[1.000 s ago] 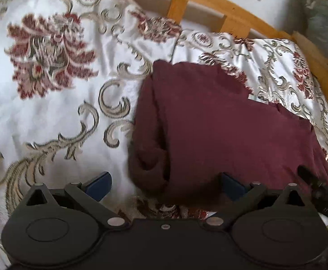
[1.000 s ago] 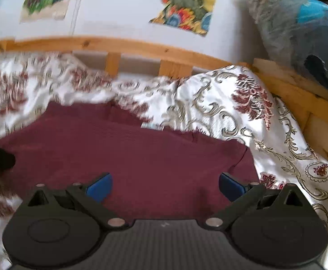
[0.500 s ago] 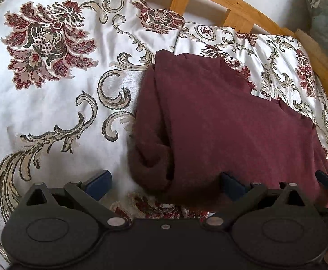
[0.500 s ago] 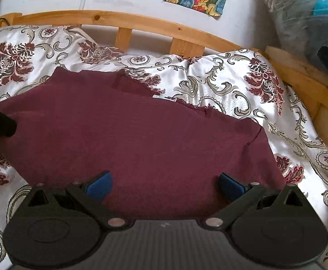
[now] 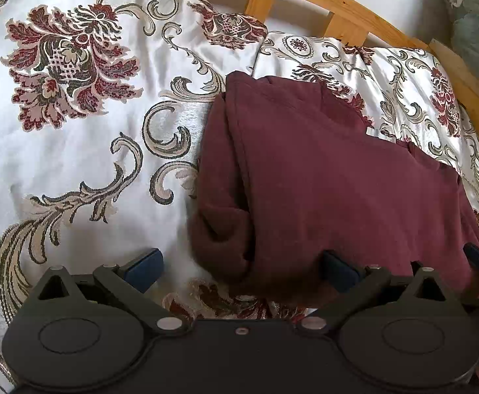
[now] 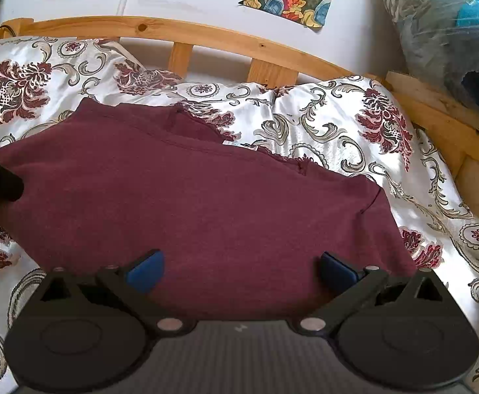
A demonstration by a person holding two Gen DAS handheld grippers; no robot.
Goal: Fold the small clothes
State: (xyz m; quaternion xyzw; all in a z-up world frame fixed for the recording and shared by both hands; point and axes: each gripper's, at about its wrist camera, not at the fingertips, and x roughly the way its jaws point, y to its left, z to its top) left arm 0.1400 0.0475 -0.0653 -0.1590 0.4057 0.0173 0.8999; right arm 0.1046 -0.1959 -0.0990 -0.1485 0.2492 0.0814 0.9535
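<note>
On the left, the floral bedspread (image 5: pixel 75 164) is seen lying bare beside the maroon garment (image 5: pixel 337 180), whose left edge is doubled under into a thick rolled fold; that fold is matched in shape and place across the last second, so the cloth itself is judged not to have been moved. What has changed is the viewpoint: compared with a second ago both cameras are tipped lower and the blur is gone, so that more of the bedspread and the wooden bed rail (image 6: pixel 206 36) is taken in. The left gripper (image 5: pixel 241 267) is held with its jaws wide apart and nothing between them, poised over the near-left corner of the garment, one blue pad over the bedspread and the other over the cloth. Further right, the right gripper (image 6: pixel 241 267) is likewise held wide and empty above the near hem, near the garment's right half; whether the hem is touched cannot be told. The garment is spread across the bed, its far edge near the rail. The fold is judged to be at an approach stage, with both near corners set up to be pinched and nothing yet grasped.
</note>
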